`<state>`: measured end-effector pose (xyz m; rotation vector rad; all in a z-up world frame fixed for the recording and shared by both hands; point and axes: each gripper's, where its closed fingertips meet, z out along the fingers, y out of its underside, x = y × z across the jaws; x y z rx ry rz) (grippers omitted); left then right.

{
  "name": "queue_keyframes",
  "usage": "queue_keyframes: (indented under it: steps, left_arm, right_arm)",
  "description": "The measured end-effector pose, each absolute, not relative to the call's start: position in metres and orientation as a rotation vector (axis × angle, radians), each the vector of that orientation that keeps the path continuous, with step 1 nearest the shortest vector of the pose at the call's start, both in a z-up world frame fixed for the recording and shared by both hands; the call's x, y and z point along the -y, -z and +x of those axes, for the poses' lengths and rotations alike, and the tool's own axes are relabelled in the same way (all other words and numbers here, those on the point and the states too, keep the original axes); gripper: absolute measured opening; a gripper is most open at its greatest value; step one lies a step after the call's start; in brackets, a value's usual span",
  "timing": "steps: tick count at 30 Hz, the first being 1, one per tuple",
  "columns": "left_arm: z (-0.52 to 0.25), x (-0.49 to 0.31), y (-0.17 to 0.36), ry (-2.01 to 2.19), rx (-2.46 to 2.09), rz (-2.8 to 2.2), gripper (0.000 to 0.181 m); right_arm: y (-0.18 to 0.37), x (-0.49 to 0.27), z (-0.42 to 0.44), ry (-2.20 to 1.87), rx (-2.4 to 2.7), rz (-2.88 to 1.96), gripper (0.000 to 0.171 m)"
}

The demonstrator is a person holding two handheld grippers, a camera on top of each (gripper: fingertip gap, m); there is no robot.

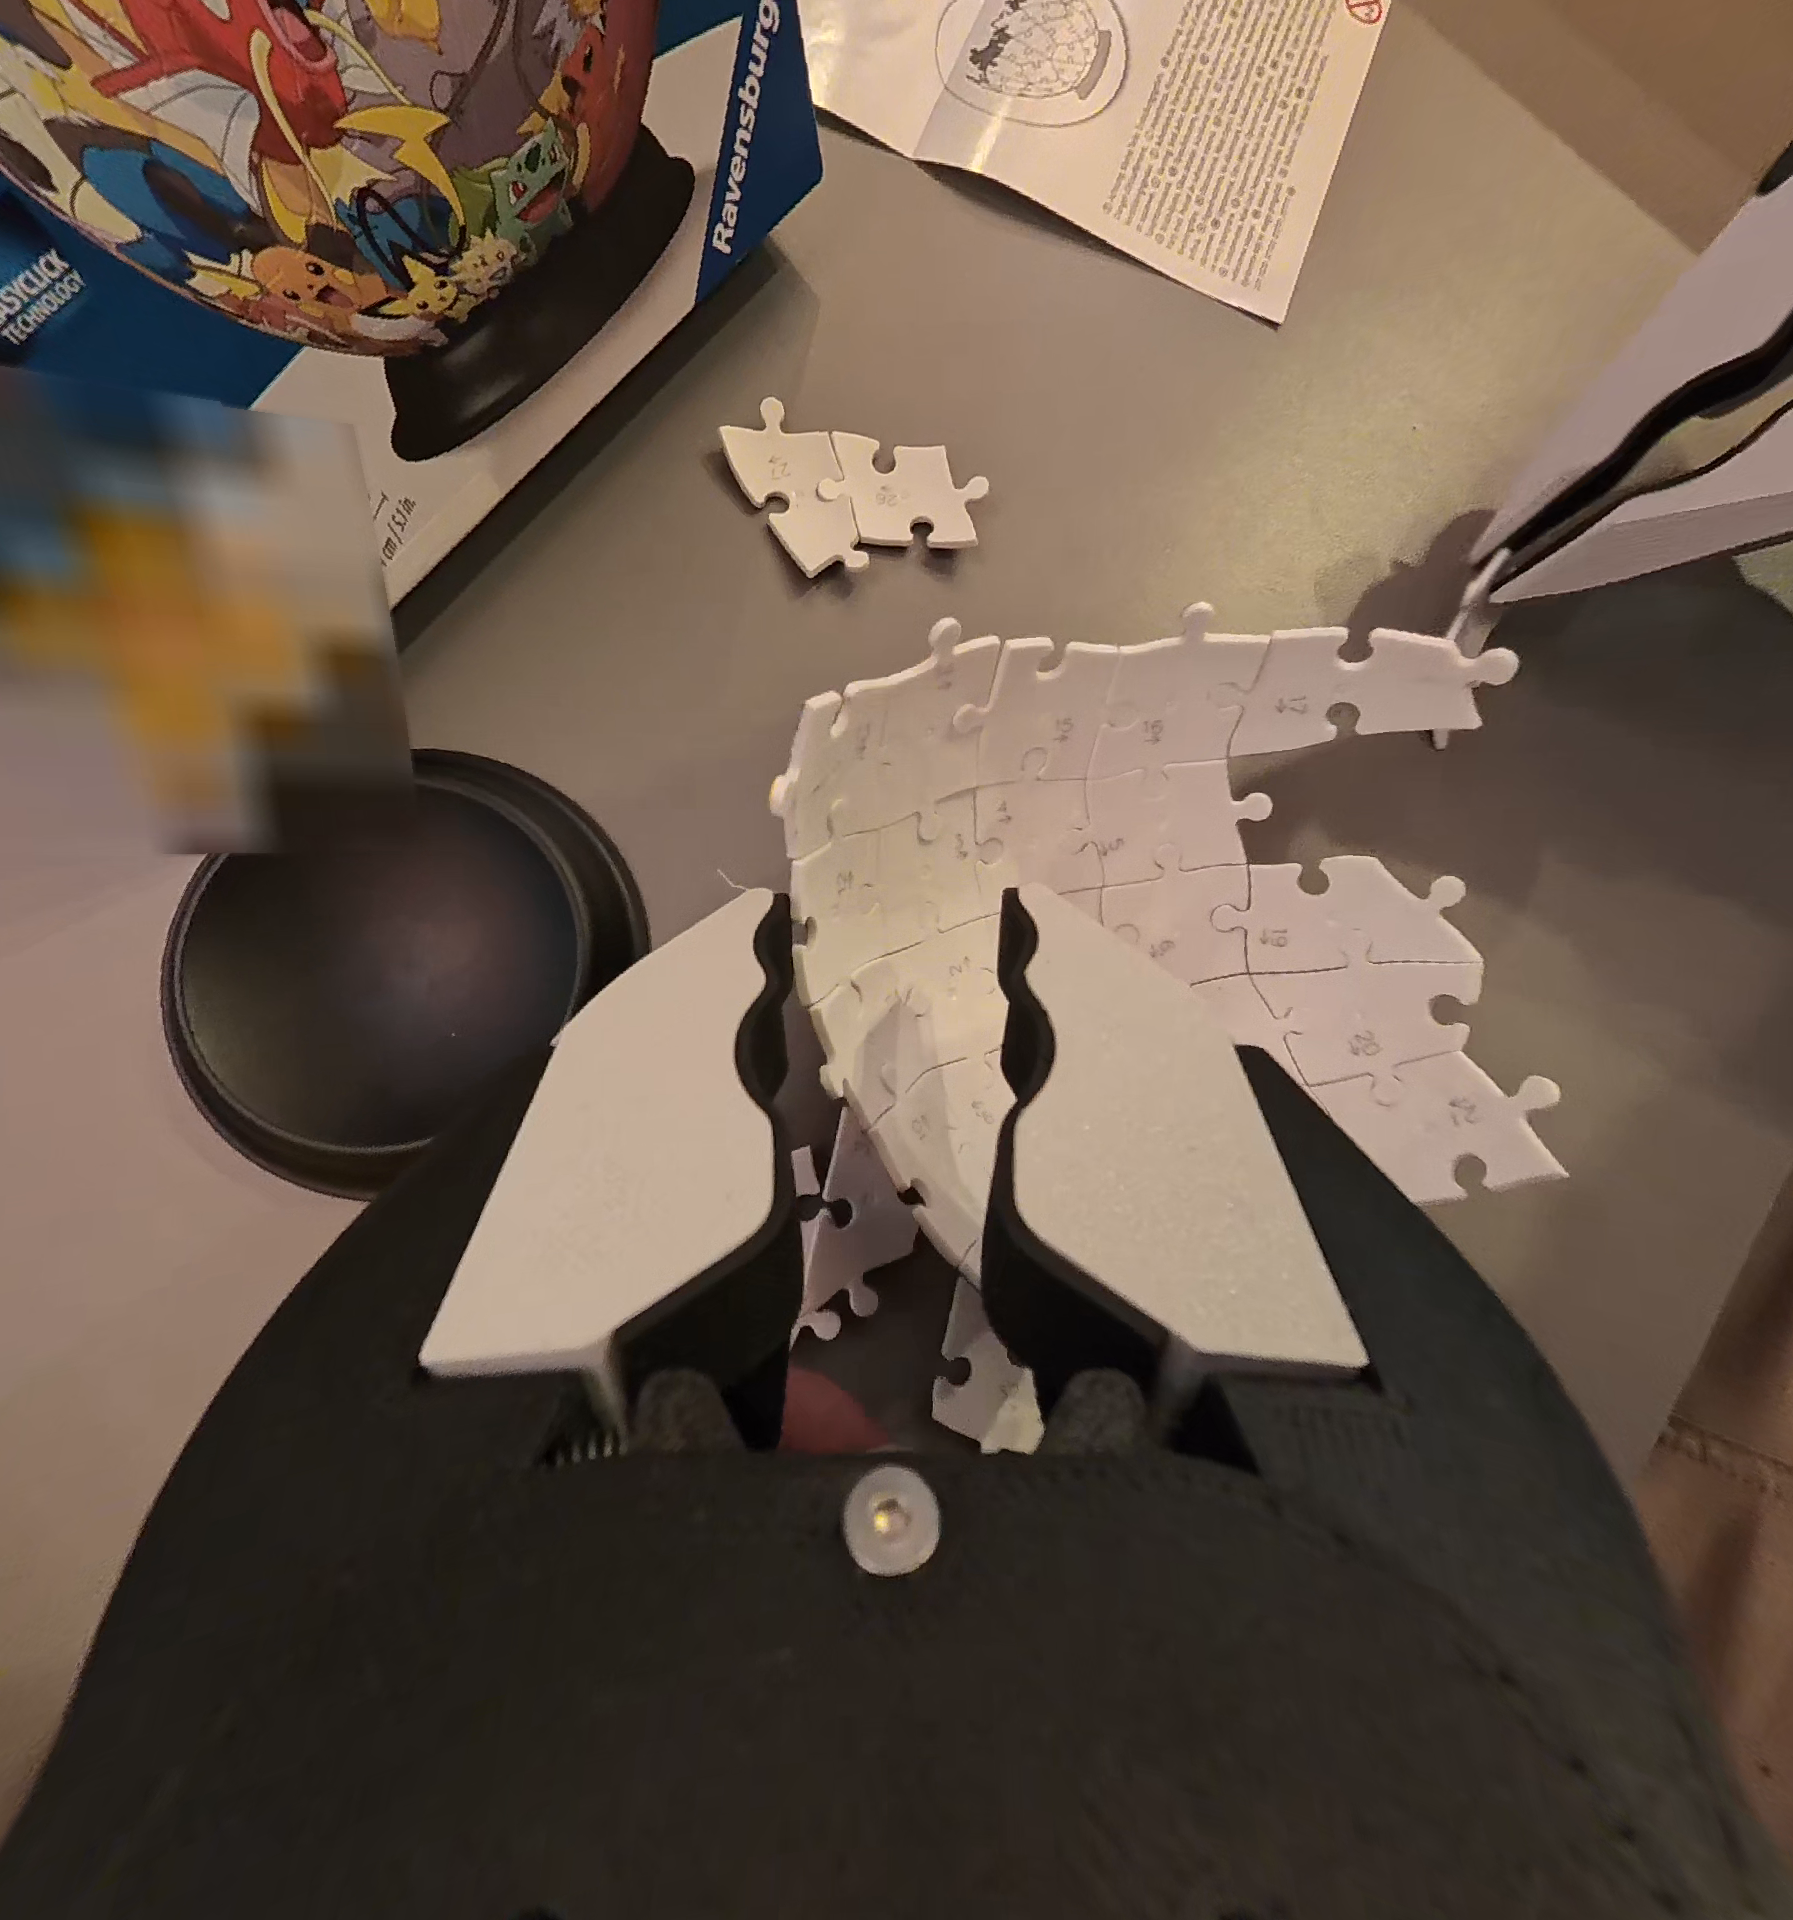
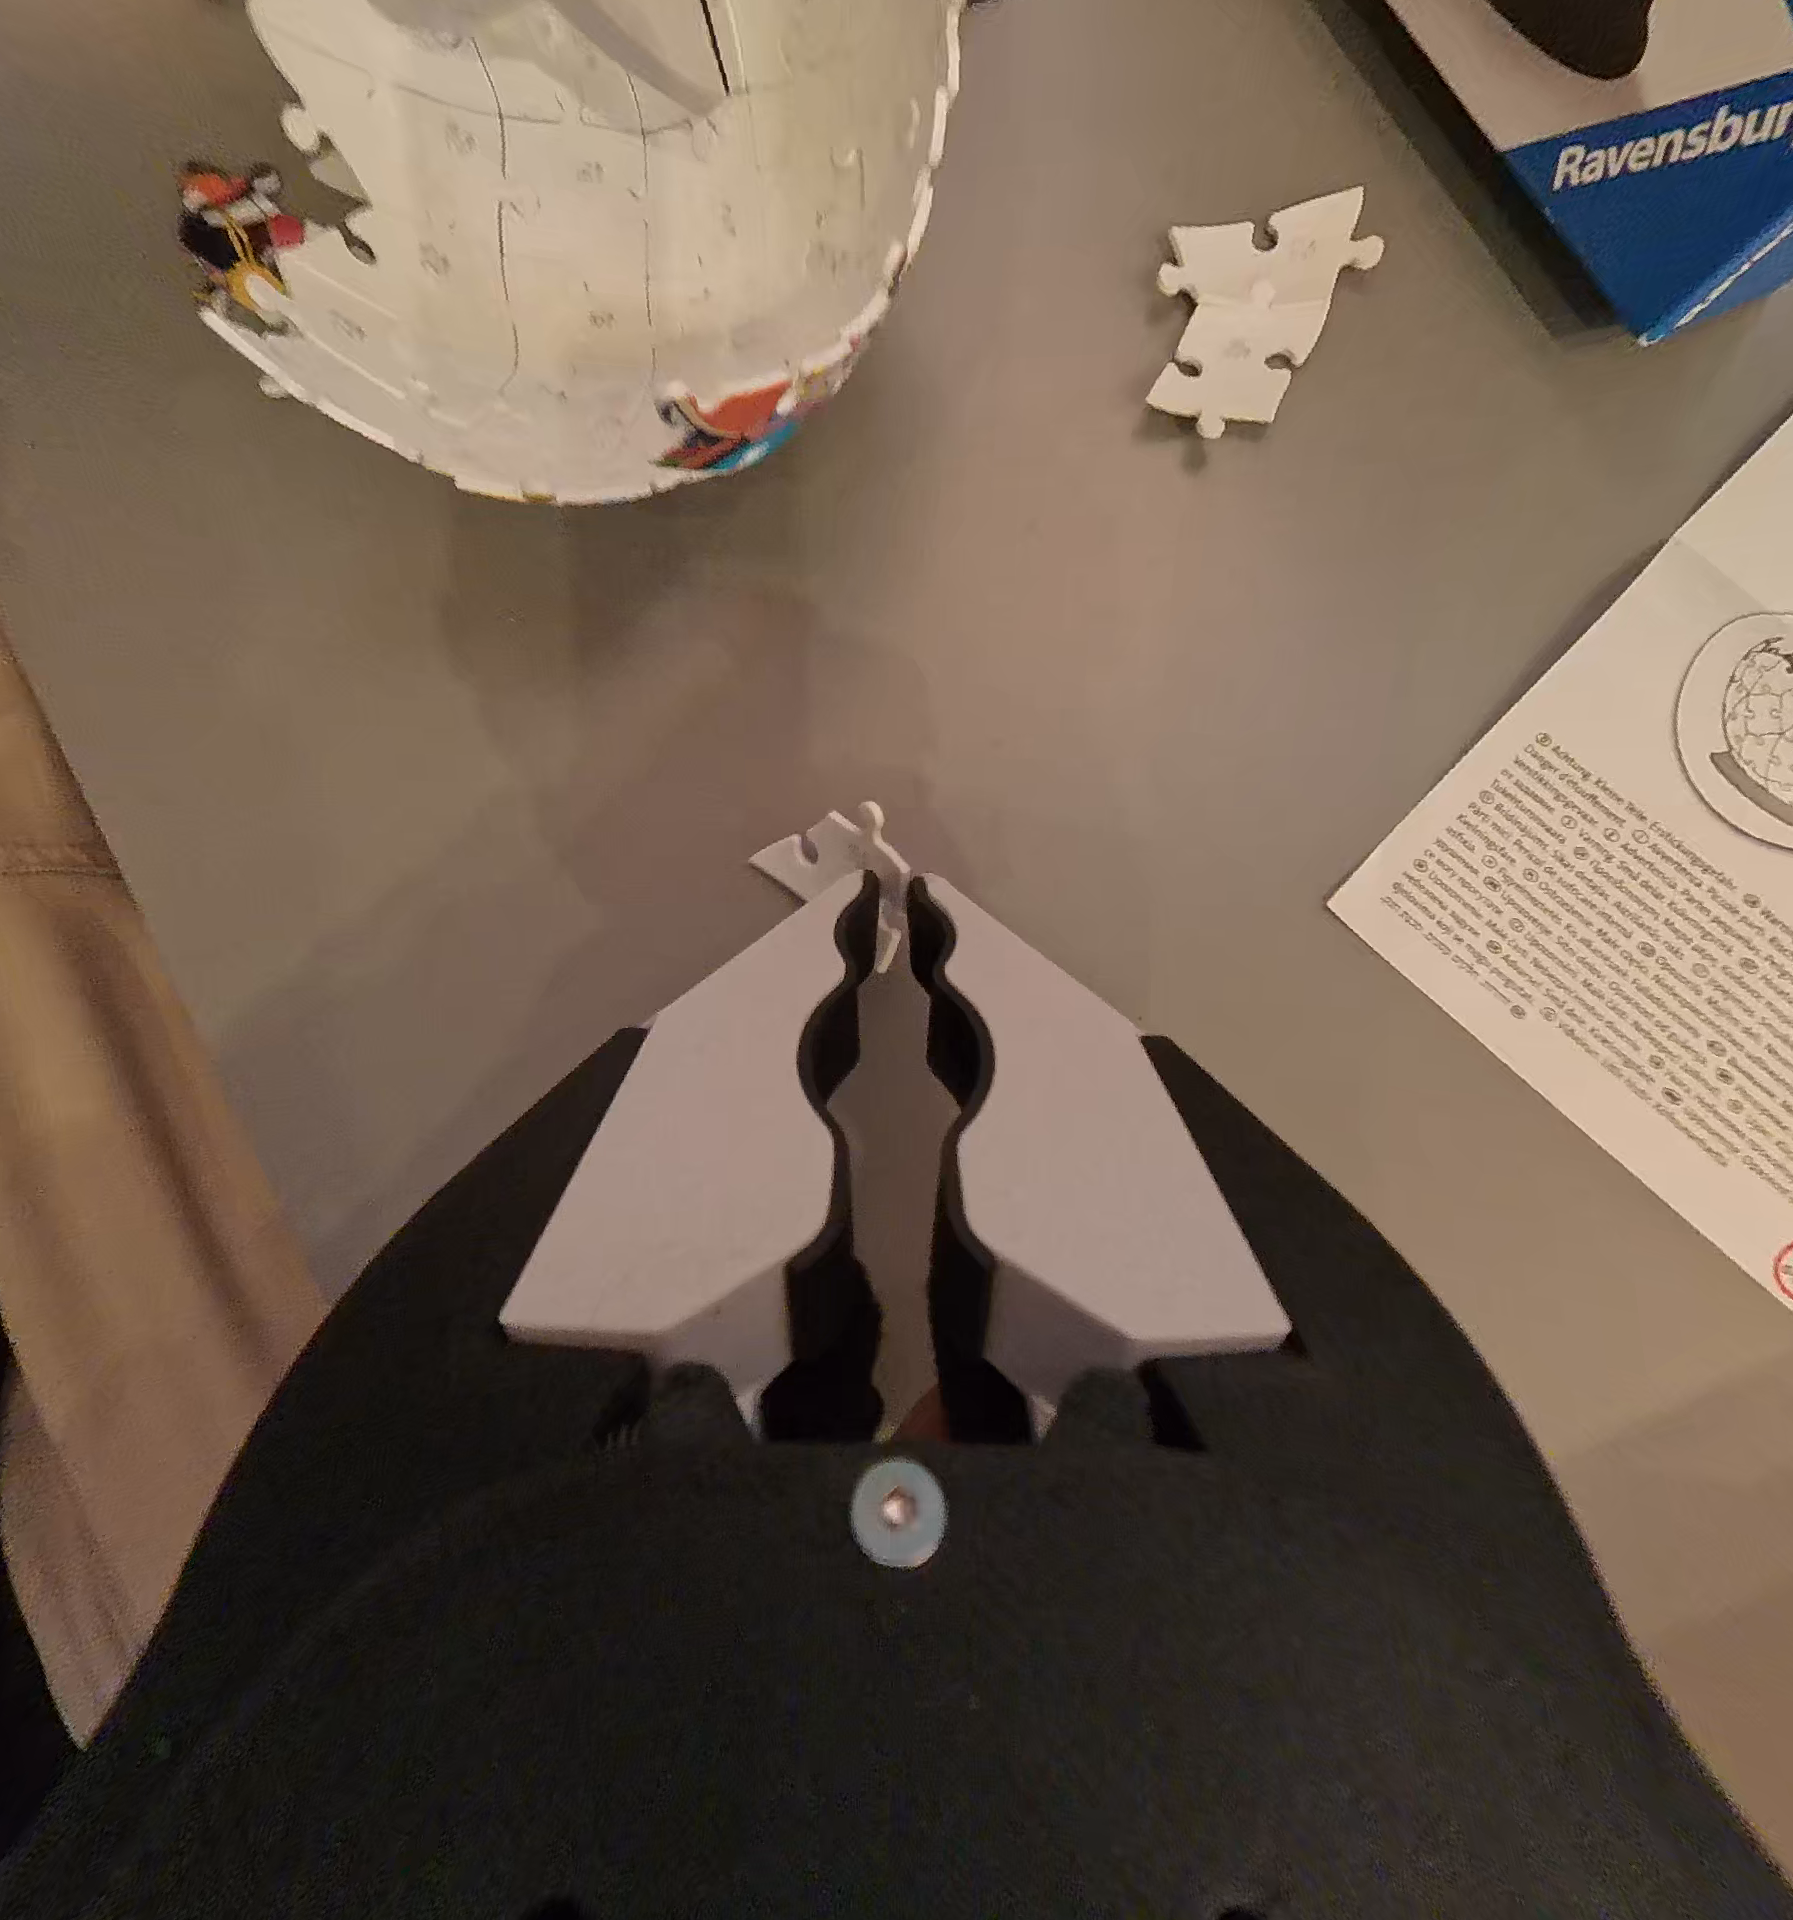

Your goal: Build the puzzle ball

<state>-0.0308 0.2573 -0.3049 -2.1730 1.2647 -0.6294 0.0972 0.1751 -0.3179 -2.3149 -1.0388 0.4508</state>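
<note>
In the left wrist view the left gripper (image 1: pixel 897 940) straddles the edge of the curved puzzle shell (image 1: pixel 1079 831), its fingers set on either side of the white wall, though whether they actually pinch it I cannot tell; the shell shows its white numbered inside and spreads out ahead and to the right; at its far right corner the right gripper (image 1: pixel 1468 623) reaches in with a loose piece at the shell's edge; a joined pair of white pieces (image 1: pixel 850 499) lies on the grey table (image 1: pixel 1079 395) beyond the shell; a black round stand (image 1: pixel 393 966) sits to the left, a blue puzzle box (image 1: pixel 372 177) at top left, and an instruction sheet (image 1: pixel 1131 125) at top right.

In the right wrist view the right gripper (image 2: pixel 890 894) is nearly closed, pinching a single white piece (image 2: pixel 840 857) at its tips; the shell (image 2: pixel 611 239) stands at top left, coloured print showing along its edges; the joined pair (image 2: pixel 1256 312), box (image 2: pixel 1650 156) and sheet (image 2: pixel 1650 883) lie to the right.
</note>
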Motion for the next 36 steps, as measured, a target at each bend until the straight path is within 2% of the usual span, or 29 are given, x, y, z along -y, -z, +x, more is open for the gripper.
queue_keyframes:
  steps: [22, 36]
  left_arm:
    - [-0.023, -0.246, 0.304, 0.610, -1.193, -2.213, 0.037]
    - [-0.028, -0.235, 0.295, 0.629, -1.100, -2.198, 0.037]
  right_arm:
    - [0.256, -0.156, 0.065, -0.890, 0.746, -2.161, 0.000]
    - [0.262, -0.163, 0.044, -0.771, 0.698, -2.224, 0.000]
